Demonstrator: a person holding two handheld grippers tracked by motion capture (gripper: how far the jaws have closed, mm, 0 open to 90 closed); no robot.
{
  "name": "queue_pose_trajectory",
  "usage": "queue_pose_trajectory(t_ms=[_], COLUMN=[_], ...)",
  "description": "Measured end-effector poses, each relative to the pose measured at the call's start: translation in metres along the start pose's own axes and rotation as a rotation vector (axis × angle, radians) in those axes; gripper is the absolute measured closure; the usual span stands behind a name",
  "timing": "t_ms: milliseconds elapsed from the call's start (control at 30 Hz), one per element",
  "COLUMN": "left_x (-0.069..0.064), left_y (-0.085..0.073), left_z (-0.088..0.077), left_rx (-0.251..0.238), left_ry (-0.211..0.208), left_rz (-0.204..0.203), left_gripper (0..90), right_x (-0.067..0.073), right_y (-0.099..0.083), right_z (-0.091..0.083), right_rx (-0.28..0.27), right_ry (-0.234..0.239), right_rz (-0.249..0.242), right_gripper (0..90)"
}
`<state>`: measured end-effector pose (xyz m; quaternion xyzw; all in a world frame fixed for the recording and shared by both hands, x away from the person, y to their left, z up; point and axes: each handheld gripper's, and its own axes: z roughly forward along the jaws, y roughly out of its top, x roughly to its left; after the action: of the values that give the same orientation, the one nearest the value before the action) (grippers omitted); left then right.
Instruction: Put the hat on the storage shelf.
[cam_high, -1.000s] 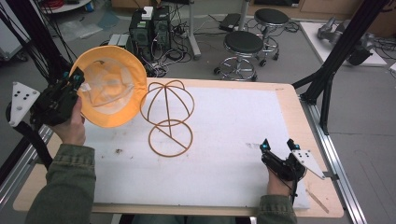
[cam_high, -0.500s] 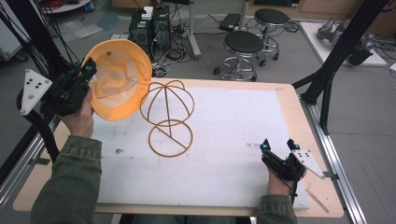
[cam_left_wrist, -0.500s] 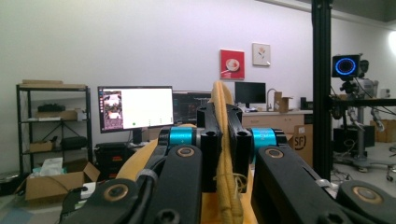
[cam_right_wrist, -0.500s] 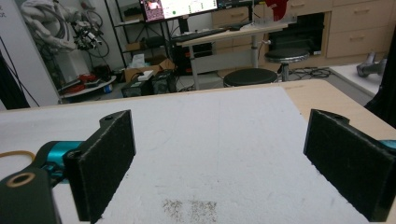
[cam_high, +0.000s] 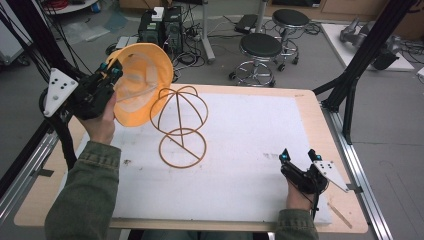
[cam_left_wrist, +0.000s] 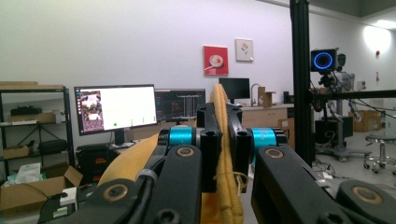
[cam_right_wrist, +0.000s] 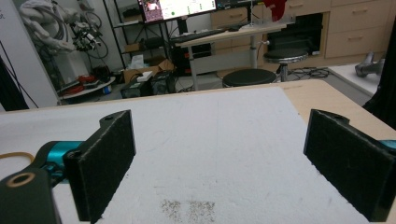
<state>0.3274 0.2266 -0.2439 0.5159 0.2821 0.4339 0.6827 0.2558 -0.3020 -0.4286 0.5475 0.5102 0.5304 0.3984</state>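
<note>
Left claw (cam_high: 111, 70) clenched on orange hat (cam_high: 142, 82) brim; right claw (cam_high: 299, 156) released, well apart.

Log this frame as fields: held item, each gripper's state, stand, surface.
held item: orange hat, lifted off the table, tilted beside the stand
left gripper: shut on the hat's brim
right gripper: open, nothing between its jaws, low over the white mat
stand: wire hat stand, upright on the mat, bare

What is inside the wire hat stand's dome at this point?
Nothing: through the bare wire hat stand the white mat shows. The yellow hat hangs beside it, clamped at the brim by the left gripper. Its crown hides the table edge behind it.
</note>
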Motion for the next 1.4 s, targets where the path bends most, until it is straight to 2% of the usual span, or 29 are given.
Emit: queue_pose_trajectory(t_ms=[267, 467, 733, 933, 1200, 1400], left_x=[-0.014, -0.031, -0.053, -0.063, -0.079, -0.084], left_y=[0.002, 0.006, 0.007, 0.006, 0.001, 0.000], left_z=[0.007, 0.018, 0.031, 0.038, 0.045, 0.047], left_rx=[-0.008, -0.012, -0.002, 0.003, 0.037, 0.053], left_ry=[-0.042, -0.092, -0.156, -0.185, -0.233, -0.263], left_rz=[0.007, 0.017, 0.055, 0.052, 0.069, 0.070], left_gripper=[86.3, 86.3, 86.3, 86.3, 86.3, 86.4], right_x=[0.000, 0.000, -0.001, -0.001, -0.001, -0.001], right_y=[0.000, 0.000, 0.000, 0.000, 0.000, 0.000], right_z=[0.001, 0.001, 0.001, 0.001, 0.001, 0.001], right_rx=[0.001, 0.001, -0.001, 0.002, 0.002, 0.004], right_ry=[0.001, 0.002, 0.002, 0.003, 0.005, 0.006], right_rz=[0.002, 0.005, 0.006, 0.007, 0.008, 0.006], right_gripper=[7.9, 7.9, 7.9, 7.9, 7.9, 7.9])
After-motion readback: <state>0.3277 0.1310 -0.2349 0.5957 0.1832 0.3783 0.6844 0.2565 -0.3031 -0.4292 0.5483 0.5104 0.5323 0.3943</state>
